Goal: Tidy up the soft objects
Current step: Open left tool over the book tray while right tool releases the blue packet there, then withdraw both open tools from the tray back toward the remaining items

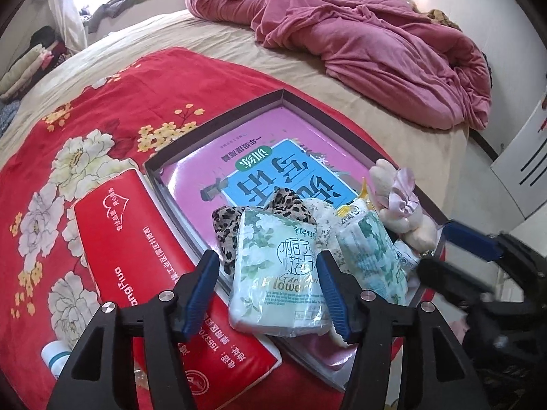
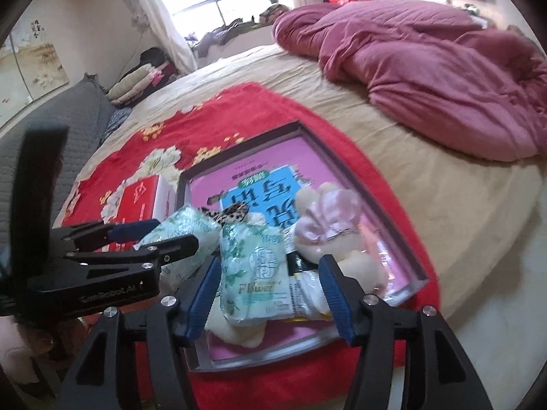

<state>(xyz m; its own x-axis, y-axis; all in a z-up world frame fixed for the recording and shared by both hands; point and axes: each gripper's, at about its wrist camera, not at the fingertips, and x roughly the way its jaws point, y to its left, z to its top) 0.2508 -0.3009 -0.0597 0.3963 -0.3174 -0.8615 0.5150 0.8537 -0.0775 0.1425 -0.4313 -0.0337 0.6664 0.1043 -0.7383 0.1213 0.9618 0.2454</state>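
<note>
We are working over a bed (image 1: 239,44), where a crumpled pink quilt (image 1: 376,44) is lying at the far side and a red floral cloth (image 1: 102,119) is spreading under our work area. On that cloth a shallow box (image 1: 287,97) is sitting, its floor lined with a pink and blue printed sheet (image 1: 273,167), and just beside its left wall a red tissue pack (image 1: 143,256) is lying outside.

The soft things are piling up at the near end of the box: a plush rabbit (image 2: 328,225) with a pink satin bow, a leopard-print cloth (image 1: 246,222), and two green-flowered tissue packs. One flowered pack (image 1: 277,266) is lying partly over the box's near-left rim; the second flowered pack (image 2: 253,266) is lying inside, on the pile.

The left gripper (image 1: 270,294) is spreading wide around the first pack, not pinching it. The right gripper (image 2: 270,294) is likewise gaping wide around the second pack, with nothing held.

We are judging that we are in the placing step, settling packs into the box. Next we are probably needing to nudge the overhanging pack fully inside, then reach for the red pack, closing gently since these wrappers are likely slippery and squashy.
</note>
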